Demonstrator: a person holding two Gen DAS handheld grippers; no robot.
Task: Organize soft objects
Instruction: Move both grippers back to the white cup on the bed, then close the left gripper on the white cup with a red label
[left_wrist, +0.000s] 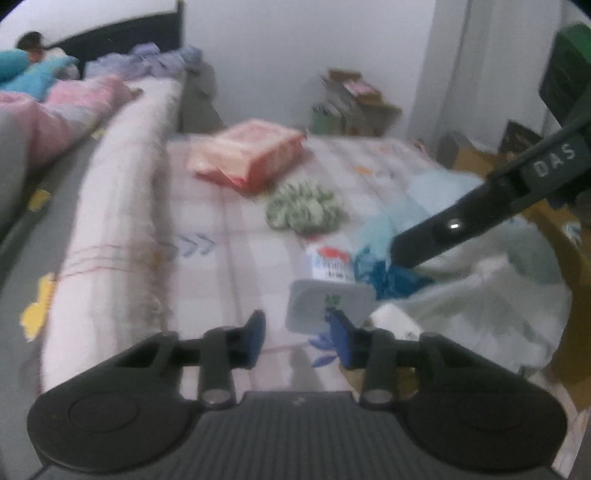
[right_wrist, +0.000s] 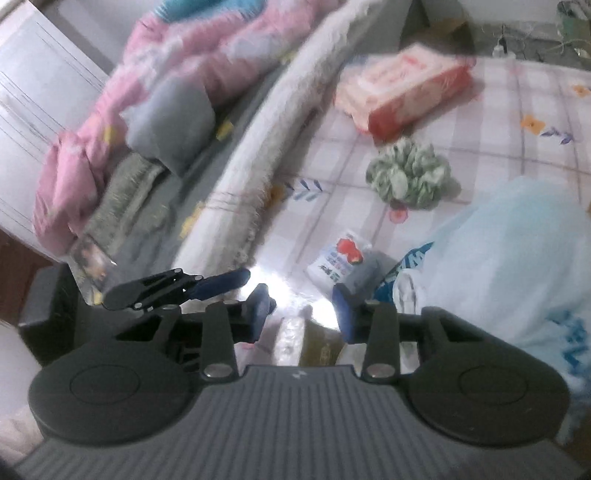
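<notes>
Green-white scrunchie (left_wrist: 303, 209), ruffled, seemingly knitted, on checked bedsheet (left_wrist: 240, 266), blurred.

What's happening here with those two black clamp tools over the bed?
A person is tidying soft things on a checked bedsheet, holding a two-finger tool in each hand. The left gripper and the right gripper both hover above the sheet with nothing between their blue pads. Still lying loose are a red-and-pink soft pack, a green-and-white frilly scrunchie, a small white packet with a red print and a pale blue plastic bag. The pictures are blurred.
</notes>
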